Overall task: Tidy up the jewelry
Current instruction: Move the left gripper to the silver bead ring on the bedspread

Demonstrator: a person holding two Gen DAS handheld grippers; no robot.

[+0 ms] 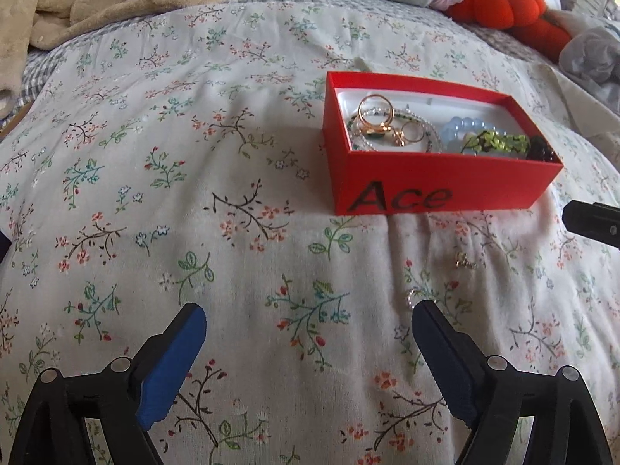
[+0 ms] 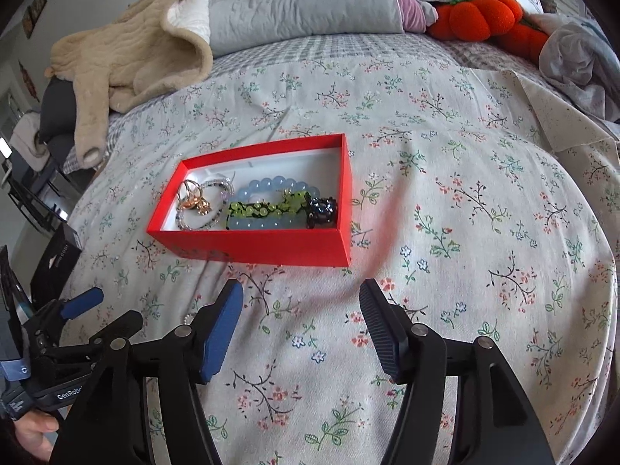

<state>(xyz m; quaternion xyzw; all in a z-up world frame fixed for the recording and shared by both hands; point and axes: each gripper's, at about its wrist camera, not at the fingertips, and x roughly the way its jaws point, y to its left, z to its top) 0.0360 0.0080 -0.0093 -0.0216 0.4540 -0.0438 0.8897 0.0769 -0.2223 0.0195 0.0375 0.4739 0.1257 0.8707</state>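
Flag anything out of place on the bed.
Two small jewelry pieces lie loose on the quilt in front of the red box: a gold piece and a silver ring. The rest is boxed.

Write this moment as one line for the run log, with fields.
left gripper: open, empty | right gripper: open, empty | red box: on bedspread, holds bracelets and rings | loose pieces: on bedspread beside box

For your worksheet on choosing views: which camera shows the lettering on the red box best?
The left wrist view: the red box turns its front wall to it, reading "Ace" plainly. In the right wrist view the box shows only a faint, unreadable dark smudge low on that wall.
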